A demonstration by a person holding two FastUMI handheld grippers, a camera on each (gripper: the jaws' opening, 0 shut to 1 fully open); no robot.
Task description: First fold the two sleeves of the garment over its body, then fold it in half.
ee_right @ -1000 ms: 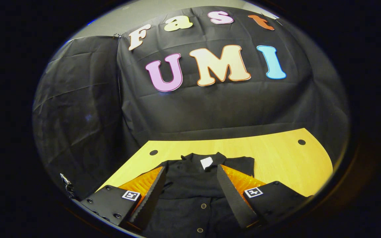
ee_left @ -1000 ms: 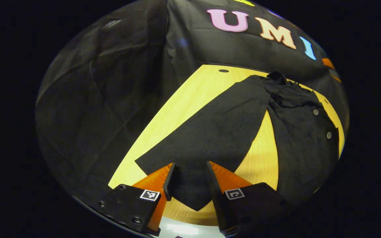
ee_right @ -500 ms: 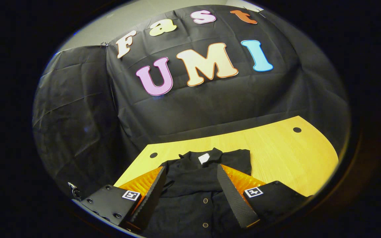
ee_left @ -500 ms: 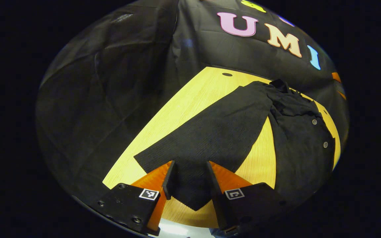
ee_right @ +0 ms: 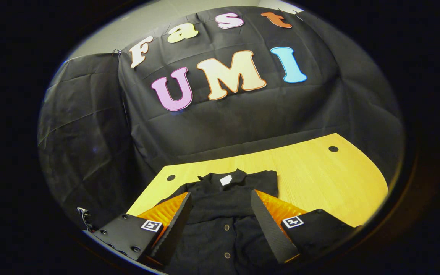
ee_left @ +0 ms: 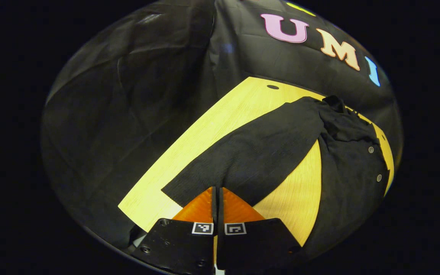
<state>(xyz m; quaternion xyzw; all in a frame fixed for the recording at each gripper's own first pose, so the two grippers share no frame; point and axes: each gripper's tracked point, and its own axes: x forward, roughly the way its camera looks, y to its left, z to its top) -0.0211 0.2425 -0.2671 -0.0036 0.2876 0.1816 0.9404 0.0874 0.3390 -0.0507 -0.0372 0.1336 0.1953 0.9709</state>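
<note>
The left gripper view looks from low at the table's (ee_left: 220,114) near left corner, diagonally toward the far right, close over the sleeve (ee_left: 258,149). The right gripper view faces the back wall from above the shirt (ee_right: 220,214). Both share shirt, table and wall.

The left tool (ee_left: 217,191) has its fingers pressed together, tips meeting. The right tool (ee_right: 220,198) holds its fingers spread wide apart.

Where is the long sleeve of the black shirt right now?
In the left gripper view, the sleeve lies flat on the wooden table, stretching from the shirt's shoulder to the left claw, which is shut on its cuff end.
</note>
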